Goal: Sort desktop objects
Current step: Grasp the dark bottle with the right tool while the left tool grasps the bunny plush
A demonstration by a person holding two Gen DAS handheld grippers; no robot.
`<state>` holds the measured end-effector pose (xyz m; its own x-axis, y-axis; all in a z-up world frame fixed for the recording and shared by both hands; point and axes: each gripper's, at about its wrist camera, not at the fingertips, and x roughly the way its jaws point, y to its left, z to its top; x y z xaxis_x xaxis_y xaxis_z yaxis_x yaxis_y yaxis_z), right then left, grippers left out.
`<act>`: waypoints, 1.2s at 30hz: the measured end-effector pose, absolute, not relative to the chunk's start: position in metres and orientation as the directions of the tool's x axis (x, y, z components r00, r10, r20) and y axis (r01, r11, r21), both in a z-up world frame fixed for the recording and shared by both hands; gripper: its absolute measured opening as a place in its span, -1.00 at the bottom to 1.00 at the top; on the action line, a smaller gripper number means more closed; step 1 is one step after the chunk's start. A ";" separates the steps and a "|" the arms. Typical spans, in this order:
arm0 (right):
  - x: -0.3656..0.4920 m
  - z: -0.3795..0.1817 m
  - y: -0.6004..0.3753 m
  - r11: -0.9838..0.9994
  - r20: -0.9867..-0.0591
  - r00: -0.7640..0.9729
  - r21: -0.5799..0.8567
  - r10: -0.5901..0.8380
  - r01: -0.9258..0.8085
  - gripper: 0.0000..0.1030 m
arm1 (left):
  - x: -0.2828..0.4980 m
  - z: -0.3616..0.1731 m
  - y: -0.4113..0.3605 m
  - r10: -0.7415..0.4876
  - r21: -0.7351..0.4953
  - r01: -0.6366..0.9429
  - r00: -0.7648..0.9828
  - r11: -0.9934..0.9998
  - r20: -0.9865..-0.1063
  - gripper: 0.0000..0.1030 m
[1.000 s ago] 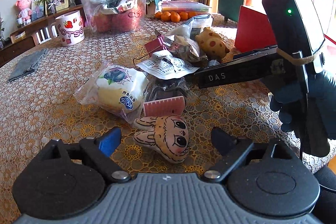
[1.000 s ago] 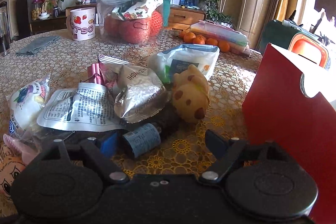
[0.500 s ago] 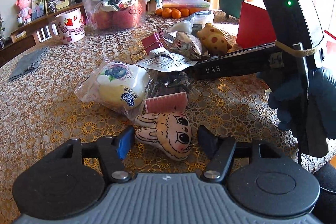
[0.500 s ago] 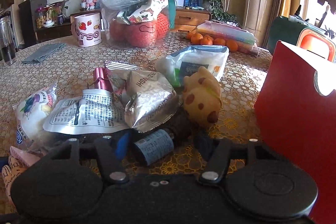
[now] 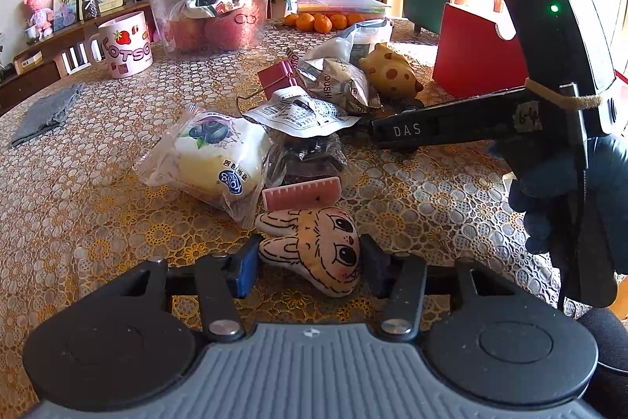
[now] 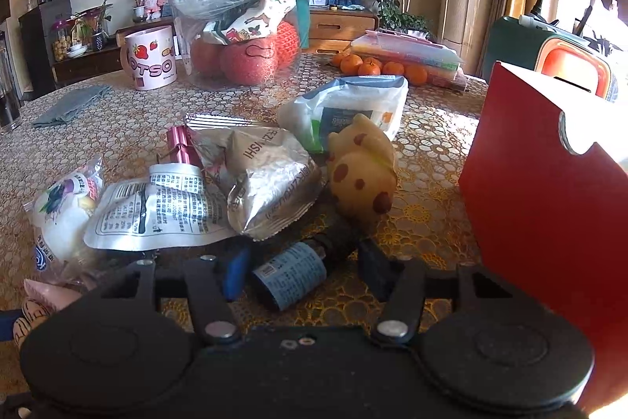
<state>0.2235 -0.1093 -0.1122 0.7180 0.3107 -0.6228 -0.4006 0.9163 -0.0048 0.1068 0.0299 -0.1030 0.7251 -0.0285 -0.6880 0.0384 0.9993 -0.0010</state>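
Note:
A flat bunny-face plush point(image 5: 314, 248) lies on the lace tablecloth between the fingers of my left gripper point(image 5: 308, 268); the jaws have closed in on its sides and touch it. My right gripper point(image 6: 300, 268) straddles a small dark bottle with a blue label point(image 6: 292, 273); its jaws stand close around it with small gaps. The right gripper also shows in the left wrist view point(image 5: 396, 134), reaching into the pile. The pile holds a blueberry bread bag point(image 5: 214, 160), a pink comb point(image 5: 302, 189), a silver snack bag point(image 6: 271, 179) and a spotted yellow toy point(image 6: 363, 173).
A red box point(image 6: 545, 207) stands at the right. At the back are a strawberry mug point(image 5: 125, 44), a clear bag of red fruit point(image 6: 243, 30), tangerines point(image 6: 376, 65) and a grey cloth point(image 5: 43, 112). A white packet point(image 6: 349, 108) lies behind the yellow toy.
Both grippers have narrowed. The left jaws have closed in on the bunny plush. The right jaws have closed in around the small bottle and moved forward over it.

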 end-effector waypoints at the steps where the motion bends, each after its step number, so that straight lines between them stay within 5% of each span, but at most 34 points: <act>1: 0.222 -0.112 -0.111 0.917 -0.624 0.718 -0.005 0.309 -0.398 0.11 | 0.106 -0.102 0.029 -0.029 0.000 0.039 0.726 0.999 -0.687 -0.01; 5: 0.211 -0.108 -0.118 0.919 -0.625 0.717 0.000 0.307 -0.394 0.08 | 0.102 -0.097 0.026 -0.036 -0.004 0.046 0.728 0.999 -0.684 -0.01; 8: 0.204 -0.104 -0.125 0.918 -0.626 0.713 0.011 0.315 -0.395 -0.41 | 0.099 -0.095 0.025 -0.042 -0.011 0.047 0.725 0.999 -0.688 -0.01; 23: 0.200 -0.109 -0.125 0.900 -0.636 0.710 -0.057 0.301 -0.433 -0.40 | 0.086 -0.083 0.017 -0.042 -0.006 0.051 0.732 0.999 -0.680 -0.01; 36: 0.194 -0.102 -0.138 0.910 -0.660 0.675 0.031 0.330 -0.414 -0.55 | 0.086 -0.073 0.015 -0.039 -0.004 0.048 0.745 0.999 -0.666 -0.01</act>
<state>0.1942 -0.1375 -0.1022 0.6754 0.3298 -0.6596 -0.4138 0.9098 0.0312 0.0859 0.0150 -0.0733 0.7446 -0.0386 -0.6664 0.0481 0.9988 -0.0040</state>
